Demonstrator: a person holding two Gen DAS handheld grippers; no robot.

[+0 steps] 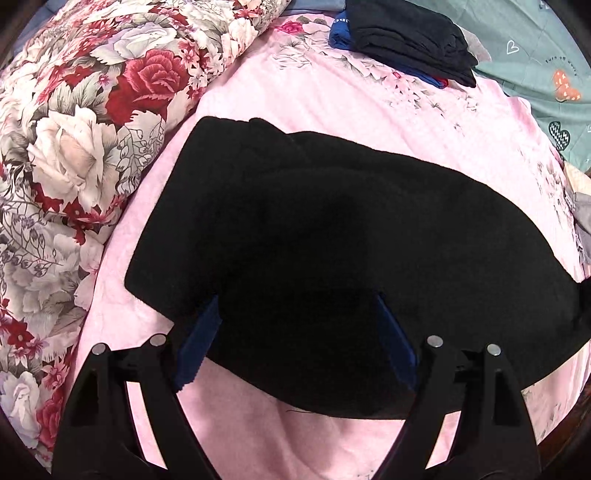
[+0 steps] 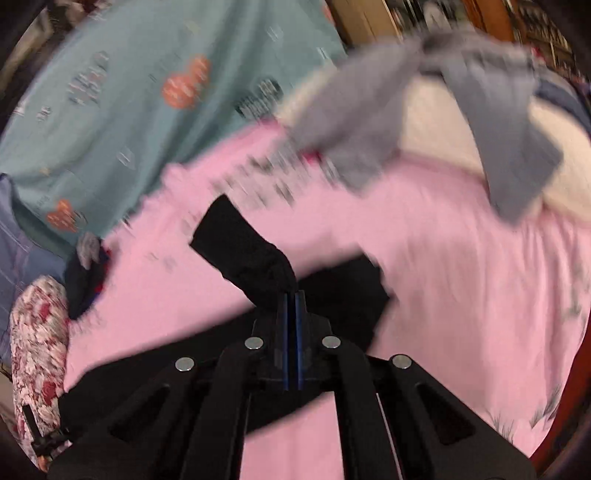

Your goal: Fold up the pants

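Two views split the scene between them. From the left wrist, the black pants (image 1: 332, 240) lie spread flat on the pink sheet (image 1: 332, 96), broad and dark, reaching from near the floral quilt (image 1: 74, 147) at the left edge to the right edge of the picture. The left gripper (image 1: 299, 332) stands with its jaws wide apart, its blue pads on either side of the near part of the cloth; whether the pads touch the fabric cannot be told. Only this view shows the stack of folded dark clothes (image 1: 406, 37) at the far side, lying over something blue, next to the teal blanket (image 1: 535, 55) with its hearts.

From the right wrist, blurred by motion, the right gripper (image 2: 293, 295) has its jaws pressed together on a narrow end of the pants (image 2: 243, 243), which stands lifted off the sheet and runs up and away to the left. Only here does a grey garment (image 2: 369, 122) show, sprawled over a cream pillow (image 2: 443, 110) at the far right, with wooden furniture (image 2: 480, 14) beyond. The teal blanket fills the upper left.
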